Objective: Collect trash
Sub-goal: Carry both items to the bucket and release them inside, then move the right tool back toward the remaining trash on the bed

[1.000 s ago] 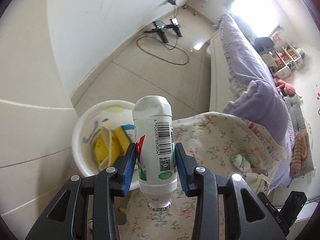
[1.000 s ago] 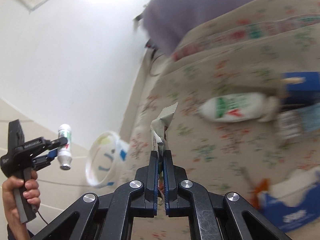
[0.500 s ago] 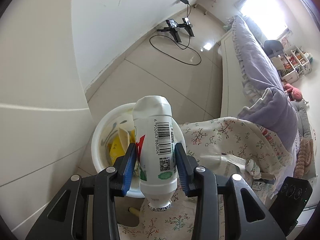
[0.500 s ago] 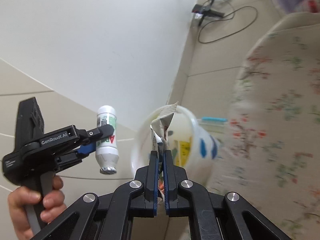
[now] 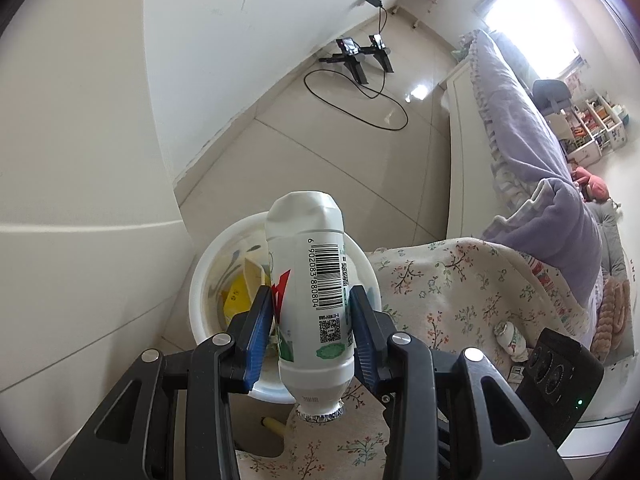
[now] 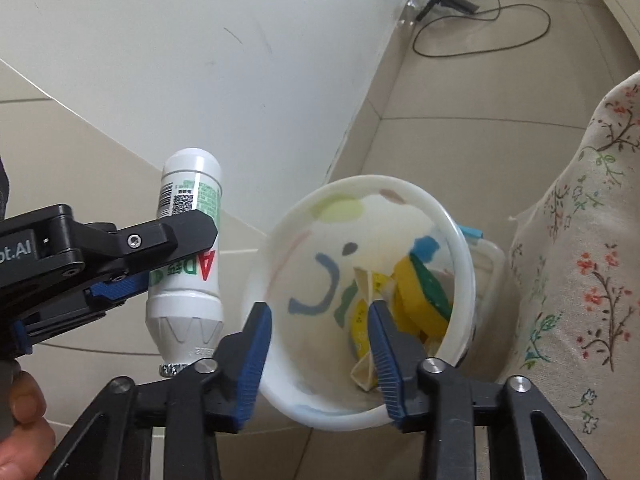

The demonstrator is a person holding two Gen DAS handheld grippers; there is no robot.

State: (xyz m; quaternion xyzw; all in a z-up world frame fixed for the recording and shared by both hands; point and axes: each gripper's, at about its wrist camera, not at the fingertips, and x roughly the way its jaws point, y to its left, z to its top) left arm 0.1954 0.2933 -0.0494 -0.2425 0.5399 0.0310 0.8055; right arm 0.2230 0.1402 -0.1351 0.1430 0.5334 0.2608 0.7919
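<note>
Gripping: left gripper [image 6: 182, 264] clamps an upside-down white bottle [image 6: 188, 264] beside the bin.
Bin: white bin [image 6: 460, 232] on the floor holds yellow wrappers [image 6: 416, 300].
Right gripper [image 6: 320, 336]: jaws just opened, empty, above bin.
Right edge: floral cloth [image 6: 580, 280].

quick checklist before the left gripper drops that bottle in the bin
1. Bottle grip: ok. The left gripper is clamped on the white bottle, which hangs foil cap down.
2. Bottle over the opening: cannot tell. In the right wrist view the bottle sits left of the white bin rim; in the left wrist view it overlaps the bin.
3. Right gripper empty: ok. Its jaws have just been opening, and nothing is between them.
4. Room in the bin: ok. Only yellow wrappers lie at the bottom.
5. More trash left: not ok. A small bottle remains on the floral cloth.
</note>
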